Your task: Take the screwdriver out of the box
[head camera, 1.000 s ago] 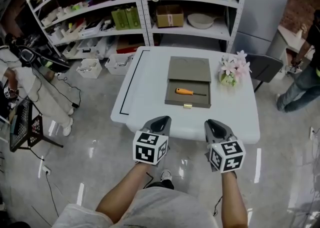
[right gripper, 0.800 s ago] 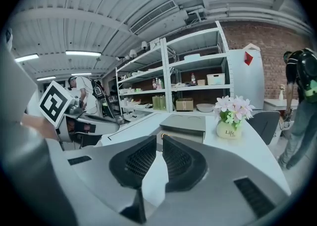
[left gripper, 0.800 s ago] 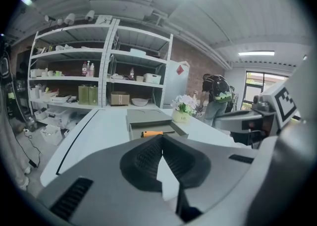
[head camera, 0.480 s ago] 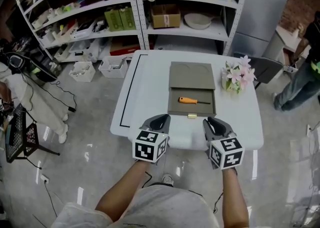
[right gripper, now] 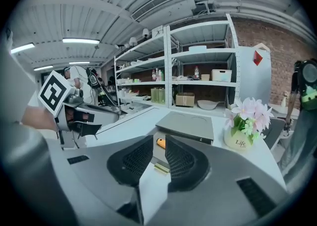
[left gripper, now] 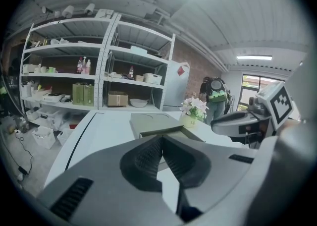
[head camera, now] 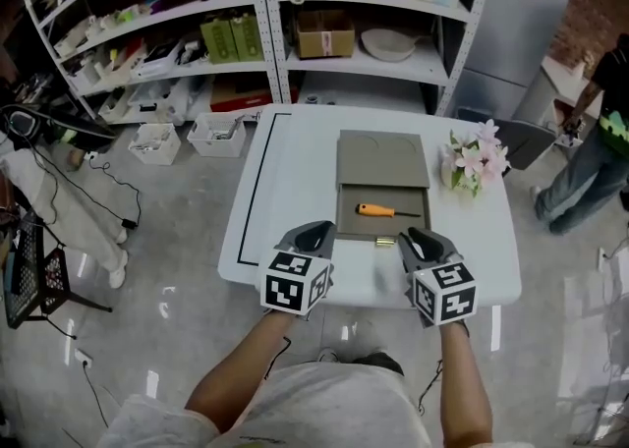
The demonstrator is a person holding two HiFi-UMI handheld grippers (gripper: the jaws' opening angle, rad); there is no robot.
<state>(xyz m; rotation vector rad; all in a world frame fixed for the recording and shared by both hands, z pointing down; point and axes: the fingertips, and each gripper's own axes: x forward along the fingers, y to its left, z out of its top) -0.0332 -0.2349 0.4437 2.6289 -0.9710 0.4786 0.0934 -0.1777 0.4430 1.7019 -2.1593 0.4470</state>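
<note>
An olive-grey box (head camera: 383, 223) lies open on the white table (head camera: 295, 191), its lid (head camera: 383, 156) laid back. An orange-handled screwdriver (head camera: 373, 209) rests in the tray. Both grippers hover over the table's near edge, short of the box. My left gripper (head camera: 316, 232) is shut and empty; its pads (left gripper: 148, 158) meet at the tips. My right gripper (head camera: 418, 238) is just before the box's gold clasp (head camera: 385, 240). Its jaws are opening with nothing between them. In the right gripper view, the screwdriver's handle (right gripper: 160, 142) shows through the gap of my right gripper (right gripper: 159, 146).
A vase of pink flowers (head camera: 476, 159) stands right of the box. Metal shelves (head camera: 295, 24) with boxes and bottles rise behind the table. A grey chair (head camera: 521, 137) and a standing person (head camera: 590, 151) are at the right. Bins (head camera: 187, 137) sit on the floor at the left.
Both grippers have moved forward from over the floor to the table's near edge, and the box now lies closer to them.
</note>
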